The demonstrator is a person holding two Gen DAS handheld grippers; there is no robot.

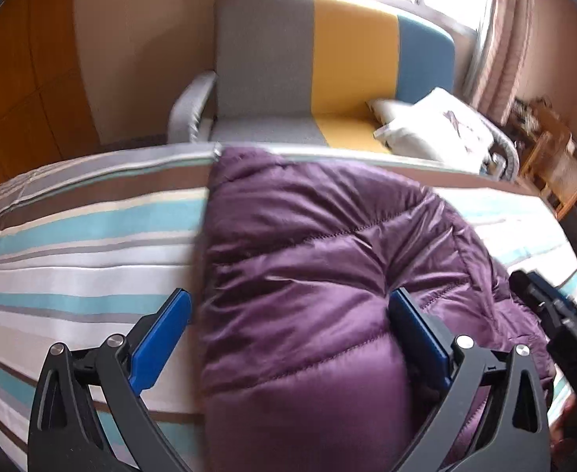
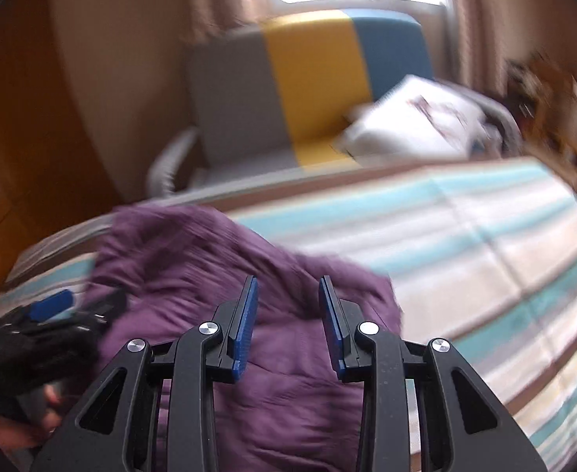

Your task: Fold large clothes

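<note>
Currently, the left wrist view shows the left tongs (image 1: 288,314) spread wide, with nothing clamped. The jacket (image 1: 320,275), a purple quilted garment, lies on the bed (image 1: 72,236) over striped bedding. Its bulk sits between the two blue pads: the right pad (image 1: 418,338) touches or nearly touches the fabric, while the left pad (image 1: 162,338) stands clear over the bedding, just beside the jacket's left edge. The far end of the jacket reaches the bed's far edge, in front of a sofa (image 1: 308,70) carrying a white cushion (image 1: 434,126). The right tongs (image 1: 544,314) appear at the right border, near the jacket's right side.

The right wrist view is blurred. The right tongs (image 2: 286,322) stand partly apart, the gap between the pads empty, and appear to hang above the jacket (image 2: 217,267) without gripping it. The jacket lies below and to the left of these tongs, bunched into a folded mound; bare bedding extends to the right. The left tongs (image 2: 52,310) and part of a hand (image 2: 48,405) show at the lower left, against the jacket's edge.

Judged procedure: the step in hand appears to be repositioning for the next fold. Grip only an outer edge or corner, not the padded middle. Take both sides at matching points, lift evenly, and lay the fold flat so the trapped air presses out.
</note>
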